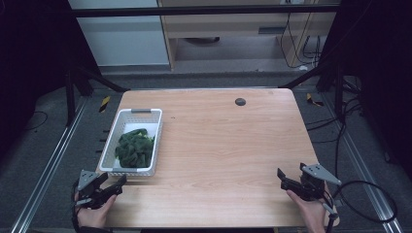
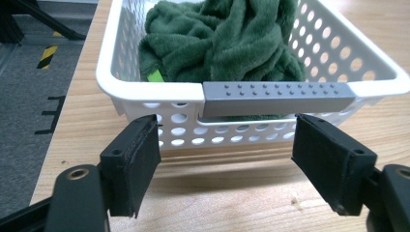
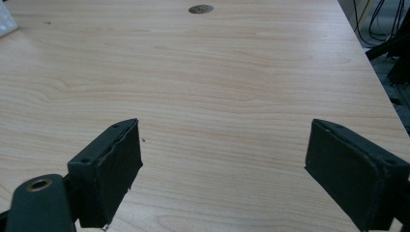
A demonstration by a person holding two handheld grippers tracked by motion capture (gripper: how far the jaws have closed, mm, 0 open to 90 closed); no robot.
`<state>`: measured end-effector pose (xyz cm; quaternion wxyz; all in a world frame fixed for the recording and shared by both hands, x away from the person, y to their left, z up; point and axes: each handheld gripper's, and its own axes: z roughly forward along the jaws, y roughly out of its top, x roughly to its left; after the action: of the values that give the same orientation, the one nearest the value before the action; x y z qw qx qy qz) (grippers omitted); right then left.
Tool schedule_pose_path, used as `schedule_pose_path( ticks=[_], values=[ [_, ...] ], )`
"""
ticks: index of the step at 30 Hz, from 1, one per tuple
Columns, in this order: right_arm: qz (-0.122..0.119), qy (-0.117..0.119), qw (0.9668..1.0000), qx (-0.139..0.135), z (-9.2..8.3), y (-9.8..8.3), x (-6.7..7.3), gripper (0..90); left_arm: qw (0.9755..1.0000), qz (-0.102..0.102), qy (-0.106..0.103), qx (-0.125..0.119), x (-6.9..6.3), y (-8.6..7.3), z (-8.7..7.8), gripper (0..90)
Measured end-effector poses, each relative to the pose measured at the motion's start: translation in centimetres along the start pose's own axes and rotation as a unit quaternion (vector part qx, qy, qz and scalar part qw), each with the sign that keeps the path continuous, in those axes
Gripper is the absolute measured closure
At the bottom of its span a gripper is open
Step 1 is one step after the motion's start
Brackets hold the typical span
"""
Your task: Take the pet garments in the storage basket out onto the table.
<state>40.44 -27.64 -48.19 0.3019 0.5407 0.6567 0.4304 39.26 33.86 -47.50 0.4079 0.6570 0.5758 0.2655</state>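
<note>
A white perforated basket (image 1: 141,120) stands on the left side of the wooden table (image 1: 218,145), holding a crumpled dark green cloth (image 1: 133,148). My left gripper (image 1: 114,178) is just in front of the basket's near end, open with nothing between its jaws. In the left gripper view the basket (image 2: 145,87), its grey handle (image 2: 275,99) and the cloth (image 2: 222,43) sit right ahead of the open left gripper (image 2: 225,159). My right gripper (image 1: 291,172) is at the table's near right, also open. In the right gripper view the right gripper (image 3: 222,159) hovers over the bare table (image 3: 217,72).
A small dark round grommet (image 1: 240,101) is set into the table near its far edge, also visible as the grommet (image 3: 200,8) in the right gripper view. Black frame struts and cables lie on the floor around the table. Bare wood spans the middle and right.
</note>
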Motion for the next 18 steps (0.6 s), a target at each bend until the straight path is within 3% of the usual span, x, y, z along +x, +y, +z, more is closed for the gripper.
schedule_pose_path(
  ticks=[7,13,18],
  values=[
    [-0.016,-0.007,0.9998,-0.001,0.2,0.1,0.4,12.4,0.9999,-0.011,-0.005,-0.003,0.1,0.2,-0.4,26.5],
    [-0.017,-0.009,0.9998,-0.005,0.1,0.1,0.4,12.6,0.9998,-0.013,-0.006,-0.01,0.0,0.6,-0.9,26.7],
    [-0.02,-0.007,0.9998,0.001,0.3,0.1,0.6,12.6,0.9994,-0.019,-0.006,-0.029,-0.2,0.9,-1.6,28.7]
  ],
)
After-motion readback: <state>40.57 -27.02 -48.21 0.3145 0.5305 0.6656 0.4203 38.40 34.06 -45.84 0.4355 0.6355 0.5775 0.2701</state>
